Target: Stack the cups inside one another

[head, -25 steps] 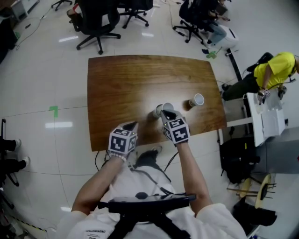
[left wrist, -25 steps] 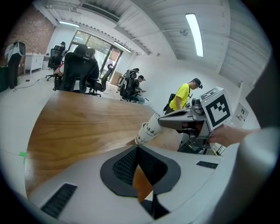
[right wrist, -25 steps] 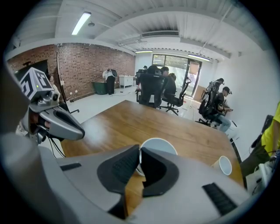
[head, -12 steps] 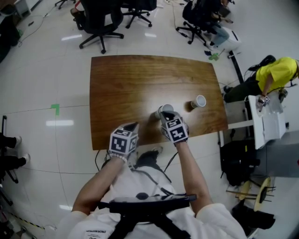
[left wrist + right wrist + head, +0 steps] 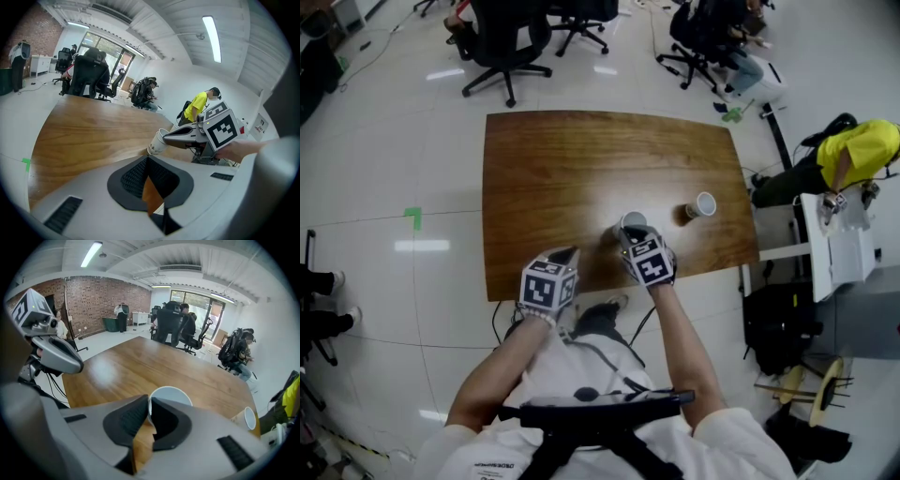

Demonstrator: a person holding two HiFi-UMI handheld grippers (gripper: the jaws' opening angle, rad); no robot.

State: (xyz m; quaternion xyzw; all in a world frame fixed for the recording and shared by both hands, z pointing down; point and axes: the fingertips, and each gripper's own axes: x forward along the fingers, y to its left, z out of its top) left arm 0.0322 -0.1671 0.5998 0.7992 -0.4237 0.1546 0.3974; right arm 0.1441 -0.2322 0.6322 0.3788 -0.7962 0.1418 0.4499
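Note:
A white paper cup (image 5: 634,222) stands near the table's front edge, slightly tilted, with its base down at the wood. My right gripper (image 5: 630,231) comes down on its near rim. One finger sits inside the cup (image 5: 169,395) and one outside, so the thin wall lies between the pads. The right gripper's (image 5: 149,405) jaws are opening. From the left gripper view the same cup (image 5: 157,142) shows under the right gripper's fingers (image 5: 185,136). A second paper cup (image 5: 701,203) stands alone to the right (image 5: 247,418). My left gripper (image 5: 566,252) hangs at the front edge, shut and empty (image 5: 147,159).
The wooden table (image 5: 581,159) stretches away behind the cups. Office chairs (image 5: 502,37) and seated people stand beyond its far edge. A person in yellow (image 5: 858,150) is at the right, next to a white desk.
My right gripper has sunk toward the table with the cup in its jaws, and the cup now sits lower. The left gripper has not moved.

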